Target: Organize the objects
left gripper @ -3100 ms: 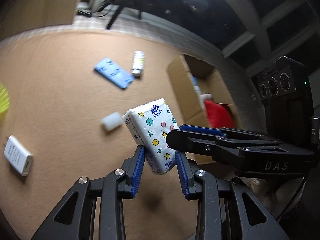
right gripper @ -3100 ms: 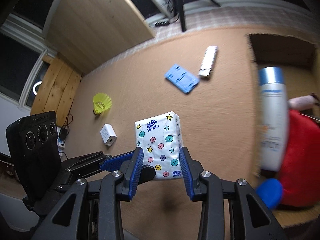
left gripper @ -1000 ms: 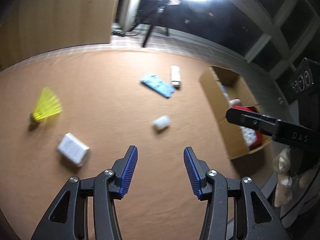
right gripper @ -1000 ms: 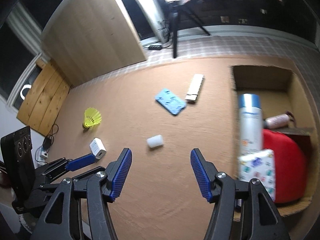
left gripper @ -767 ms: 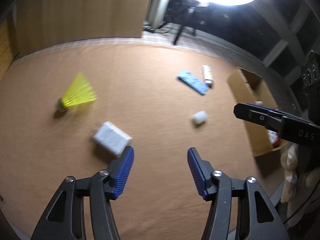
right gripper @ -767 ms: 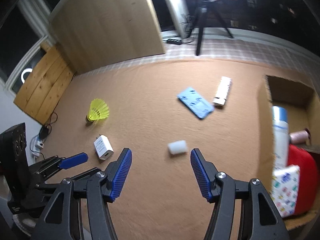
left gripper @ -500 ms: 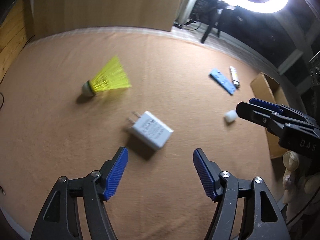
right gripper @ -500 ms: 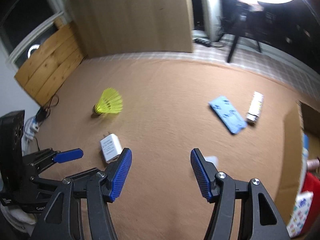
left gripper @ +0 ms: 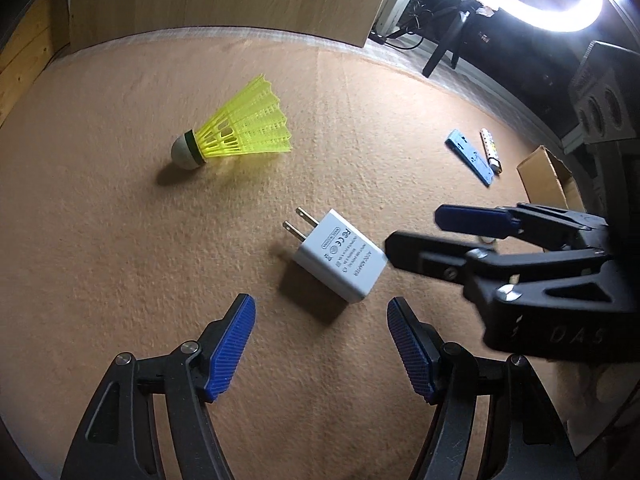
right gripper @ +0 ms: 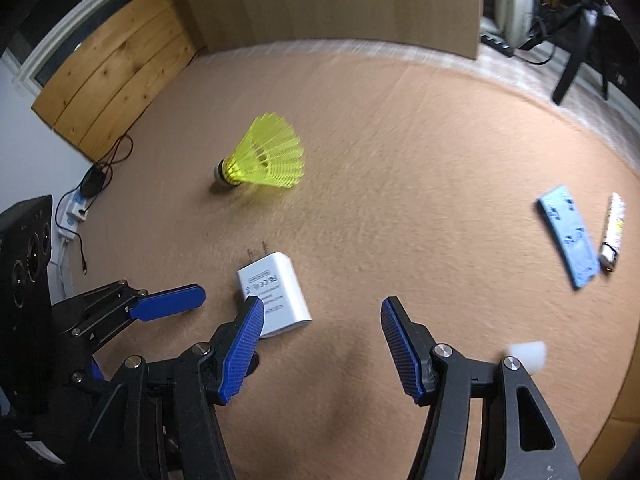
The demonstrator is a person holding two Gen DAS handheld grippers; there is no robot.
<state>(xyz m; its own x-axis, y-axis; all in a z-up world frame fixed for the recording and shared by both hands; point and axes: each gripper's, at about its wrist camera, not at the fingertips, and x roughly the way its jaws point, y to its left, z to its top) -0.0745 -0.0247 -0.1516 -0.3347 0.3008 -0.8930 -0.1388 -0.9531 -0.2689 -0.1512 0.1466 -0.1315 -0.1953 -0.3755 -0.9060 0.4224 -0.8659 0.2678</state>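
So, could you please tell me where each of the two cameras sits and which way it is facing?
Left wrist: sits on the left hand-held gripper, looking steeply down at the white charger; its own blue fingers and the right hand-held gripper show.
Right wrist: sits on the right hand-held gripper, looking down at the tan mat; the left one enters at left.
Shared: charger, yellow shuttlecock, blue card, both open grippers.

Tan carpeted floor [left gripper: 120, 260]. Lying on it: yellow shuttlecock [left gripper: 240, 128] on its side; white charger [left gripper: 340, 256] near the middle, prongs toward the shuttlecock; blue card [left gripper: 470, 157] just beside a small white tube [left gripper: 491, 149]; white cylinder [right gripper: 528, 354]; cardboard box [left gripper: 546, 180] at the edge.
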